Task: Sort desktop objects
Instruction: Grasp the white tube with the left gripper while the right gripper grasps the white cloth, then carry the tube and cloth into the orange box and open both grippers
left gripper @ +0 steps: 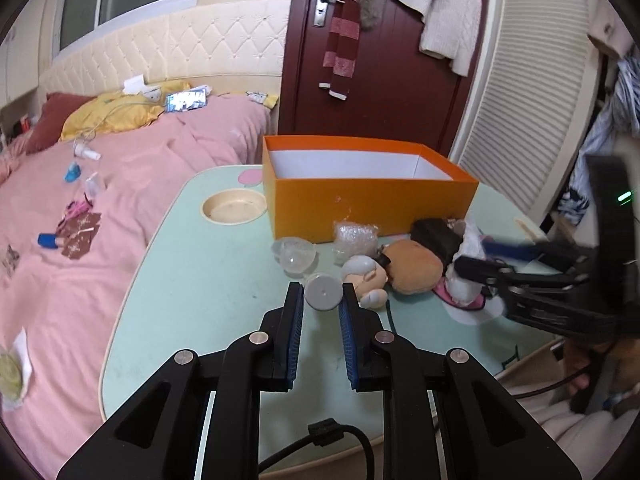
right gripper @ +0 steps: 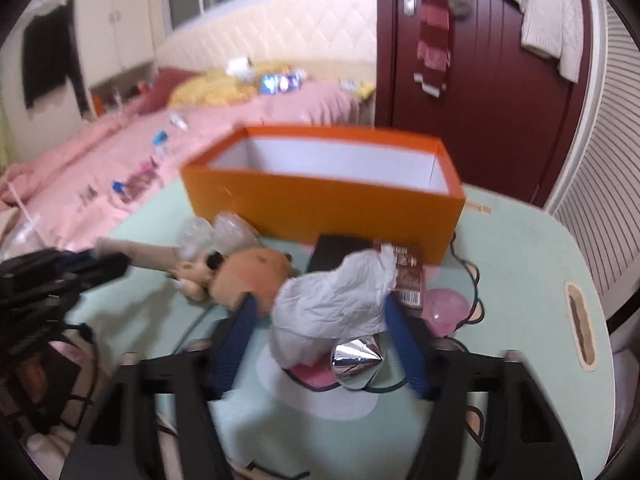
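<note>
— How far along?
— Barely begun, by the look of it. Orange box [left gripper: 372, 204] at the far side of the worktop [left gripper: 208, 288], inside showing only bare white walls, though floor of it hidden from both views.
— And what's left outside?
— Nearly everything. Clustered just in front of the box: clear plastic cup [left gripper: 294, 254], bubble-wrap bundle [left gripper: 354, 236], plush doll [left gripper: 400, 268], dark case [right gripper: 340, 252] with a printed card [right gripper: 408, 276] beside it, pink ball [right gripper: 446, 304] to the right.
— Left gripper?
— Left gripper [left gripper: 322, 296] low over the near worktop, fingers spread on either side of a small white disc [left gripper: 324, 291]; seemingly not yet pinching, though contact hard to judge.
— Right gripper?
— Right gripper [right gripper: 320, 312] with fingers spread wide around a crumpled tissue [right gripper: 336, 300], a shiny silver cone [right gripper: 356, 360] just below it. Touching or not: cannot tell, view blurred.
— So, verdict?
— Probably two first picks being lined up, disc on the left, tissue on the right. Nothing visibly sorted; whole pile left to carry into the box.
</note>
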Demonstrator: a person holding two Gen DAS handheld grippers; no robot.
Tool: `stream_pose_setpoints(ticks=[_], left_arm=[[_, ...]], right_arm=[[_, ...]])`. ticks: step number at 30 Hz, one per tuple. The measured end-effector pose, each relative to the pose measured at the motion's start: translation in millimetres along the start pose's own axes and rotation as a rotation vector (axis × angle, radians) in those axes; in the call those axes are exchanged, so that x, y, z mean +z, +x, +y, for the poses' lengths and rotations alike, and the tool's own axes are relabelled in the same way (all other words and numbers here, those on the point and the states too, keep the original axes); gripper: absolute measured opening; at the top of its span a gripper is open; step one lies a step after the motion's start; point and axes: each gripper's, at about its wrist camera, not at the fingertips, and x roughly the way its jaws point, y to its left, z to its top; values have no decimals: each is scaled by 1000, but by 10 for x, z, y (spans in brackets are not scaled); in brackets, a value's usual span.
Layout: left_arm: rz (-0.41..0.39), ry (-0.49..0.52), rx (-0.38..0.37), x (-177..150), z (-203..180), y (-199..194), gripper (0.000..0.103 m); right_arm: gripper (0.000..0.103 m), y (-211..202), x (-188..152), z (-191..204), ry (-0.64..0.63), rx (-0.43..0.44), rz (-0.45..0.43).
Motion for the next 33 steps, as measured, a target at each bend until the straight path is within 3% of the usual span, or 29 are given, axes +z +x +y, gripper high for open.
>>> stream_pose_setpoints(ticks=[1, 14, 19, 26, 33], left_arm=[[-7, -6, -7, 24, 2, -17, 20], [-92, -87, -98, 333, 33, -242, 20], [-158, -51, -112, 678, -50, -310, 20], [-176, -9, -100, 1105, -142, 68, 20], [-91, -25, -113, 1181, -178, 625, 20]], right_arm=[[17, 61, 4, -5, 8, 1, 22], [17, -307, 330, -94, 89, 172, -140], [17, -354, 511, -98, 89, 187, -178], [17, -178, 754, -188, 102, 163, -184], [18, 145, 867, -319, 135, 114, -149]])
